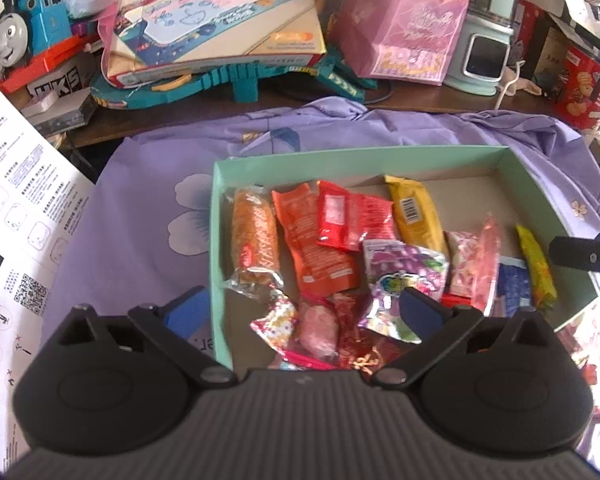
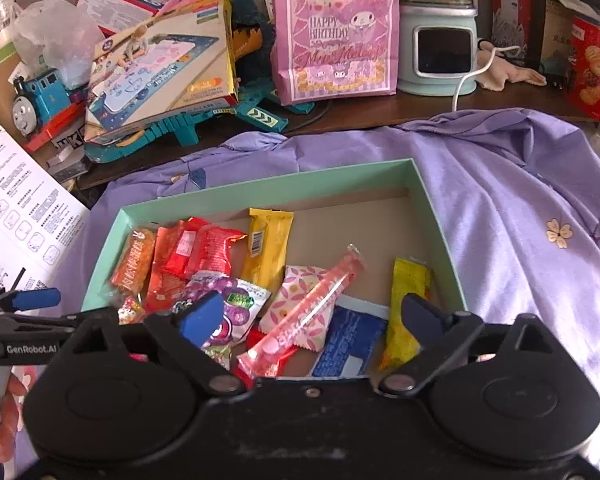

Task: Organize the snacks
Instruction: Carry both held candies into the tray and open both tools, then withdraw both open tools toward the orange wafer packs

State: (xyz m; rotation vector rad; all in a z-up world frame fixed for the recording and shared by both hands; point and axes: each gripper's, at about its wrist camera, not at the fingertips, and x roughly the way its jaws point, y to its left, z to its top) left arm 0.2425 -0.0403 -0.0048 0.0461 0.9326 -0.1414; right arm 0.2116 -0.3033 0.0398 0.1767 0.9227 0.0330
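Snack packets (image 2: pixel 220 280) lying in mint-green box (image 2: pixel 432 216) at frame centre on purple cloth (image 2: pixel 520 200), bare cardboard floor showing toward box's upper right, left gripper (image 1: pixel 300 312) and right gripper (image 2: pixel 312 320) both hovering spread wide, grasping nothing, over near rim.

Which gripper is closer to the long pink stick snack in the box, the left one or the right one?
Right. The right gripper hangs open directly over the pink stick snack. The left gripper, also open, is over the box's left end, with the stick off to its right.
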